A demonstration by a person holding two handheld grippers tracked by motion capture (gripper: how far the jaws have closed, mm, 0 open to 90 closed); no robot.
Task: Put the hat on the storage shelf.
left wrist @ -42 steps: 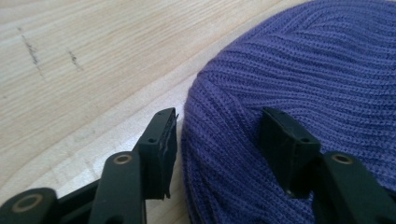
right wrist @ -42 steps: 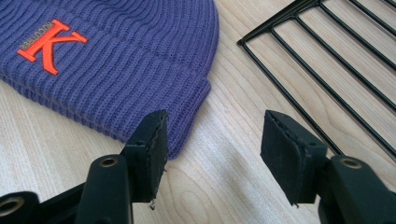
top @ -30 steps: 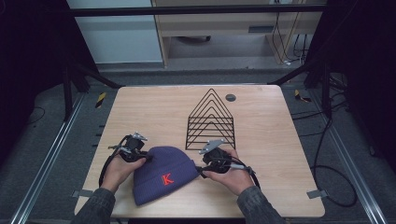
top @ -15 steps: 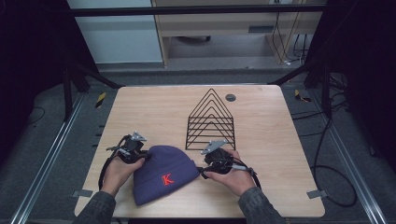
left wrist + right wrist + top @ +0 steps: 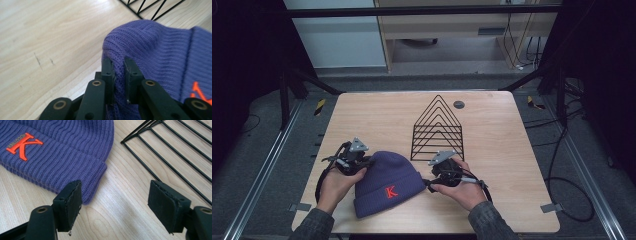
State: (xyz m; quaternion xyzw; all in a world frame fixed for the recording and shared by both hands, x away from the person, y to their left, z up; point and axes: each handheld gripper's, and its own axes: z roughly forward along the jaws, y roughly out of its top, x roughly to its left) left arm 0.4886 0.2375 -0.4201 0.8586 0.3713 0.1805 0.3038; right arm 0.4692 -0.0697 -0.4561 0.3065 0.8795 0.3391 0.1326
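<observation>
My left claw is clamped on the hat, which lies low and centre on the surface. My right claw gapes beside its cuff, near the rack.

hat on table, rack behind, tools flanking hat

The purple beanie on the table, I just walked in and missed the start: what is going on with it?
A person works a purple knit beanie lying on the wooden table with two handheld grippers. The left gripper is shut on a fold of the knit at the hat's edge. The right gripper is open beside the cuff, gripping nothing. A black wire rack lies flat just beyond the hat.
</observation>
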